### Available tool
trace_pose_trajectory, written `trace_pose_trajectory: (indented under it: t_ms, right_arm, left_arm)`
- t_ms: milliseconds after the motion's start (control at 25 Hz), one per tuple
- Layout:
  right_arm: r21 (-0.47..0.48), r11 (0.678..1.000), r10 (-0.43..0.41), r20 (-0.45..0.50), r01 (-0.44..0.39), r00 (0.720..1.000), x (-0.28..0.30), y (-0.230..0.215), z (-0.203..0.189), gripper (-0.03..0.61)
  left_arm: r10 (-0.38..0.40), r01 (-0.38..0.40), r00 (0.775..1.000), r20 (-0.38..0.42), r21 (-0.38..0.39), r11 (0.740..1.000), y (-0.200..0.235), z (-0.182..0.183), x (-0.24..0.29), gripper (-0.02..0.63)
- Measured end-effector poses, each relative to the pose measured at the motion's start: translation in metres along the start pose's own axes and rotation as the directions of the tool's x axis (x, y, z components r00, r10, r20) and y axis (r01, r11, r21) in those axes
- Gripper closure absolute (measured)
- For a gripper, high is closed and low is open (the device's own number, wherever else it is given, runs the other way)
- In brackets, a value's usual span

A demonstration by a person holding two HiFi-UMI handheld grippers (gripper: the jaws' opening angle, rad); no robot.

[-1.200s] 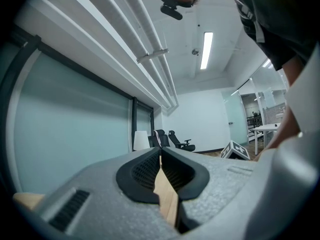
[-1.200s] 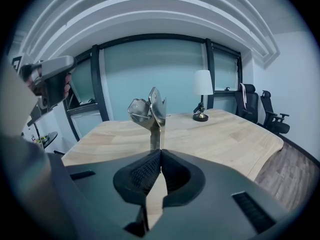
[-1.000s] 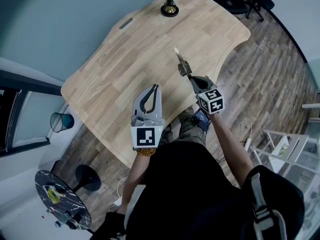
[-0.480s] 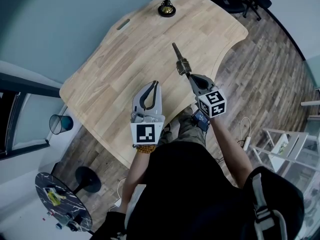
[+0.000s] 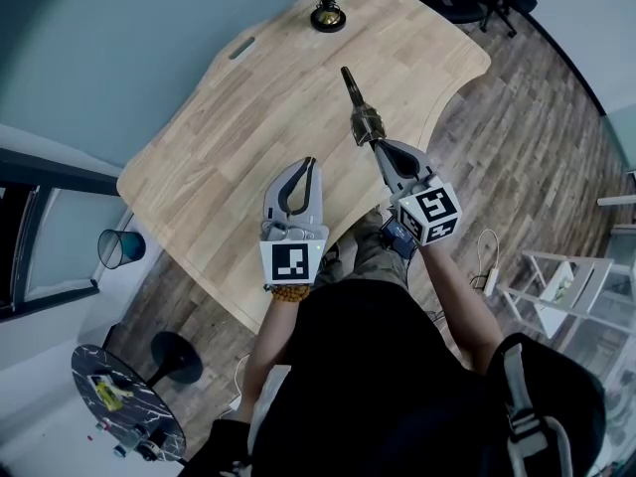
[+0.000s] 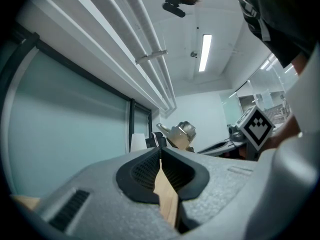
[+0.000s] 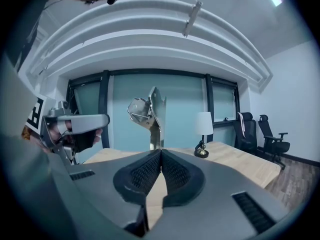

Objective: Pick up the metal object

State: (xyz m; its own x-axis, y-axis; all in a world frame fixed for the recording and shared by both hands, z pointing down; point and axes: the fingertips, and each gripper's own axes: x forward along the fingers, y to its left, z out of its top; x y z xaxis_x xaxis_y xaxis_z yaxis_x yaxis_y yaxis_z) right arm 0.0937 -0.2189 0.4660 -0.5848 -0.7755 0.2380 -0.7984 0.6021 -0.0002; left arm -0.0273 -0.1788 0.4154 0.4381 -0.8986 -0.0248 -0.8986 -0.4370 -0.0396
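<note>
Right hand-held gripper [image 5: 379, 148] is clenched on a silver metal object [image 5: 362, 115], its pads pinching the narrow lower end. In the right gripper view the jaws meet on that end and the silver metal object [image 7: 149, 115] stands up beyond the tips, with a bulkier hinged part near its top. It hangs in the air above the light wooden worktop [image 5: 238, 137], touching nothing else. Just beside it, towards the worktop's near edge, the left hand-held gripper [image 5: 304, 165] is pressed closed on nothing, its jaws together. At the worktop's far edge stands a white-shaded lamp on a dark round base [image 5: 328, 10], well apart from both. Black office chairs [image 7: 256, 135] stand on the wood-plank floor [image 5: 537, 137] beyond the worktop.
</note>
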Motion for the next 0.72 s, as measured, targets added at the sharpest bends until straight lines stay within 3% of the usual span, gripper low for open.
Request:
trace_pose_trajectory:
  t_ms: [320,720]
  right_arm:
    - [-0.024,0.999,-0.019,0.181,0.024,0.983,-0.011,0.012,0.05,0.574]
    - [-0.044,0.999,0.005,0.275,0.007,0.962,-0.023,0.021,0.078,0.574]
  left_arm:
    - [-0.006,0.006,1.0,0.008,0.015,1.0,-0.001,0.004,0.0,0.589]
    - [-0.016,0.015,1.0,0.027,0.035,0.999,-0.005,0.012,0.003,0.589]
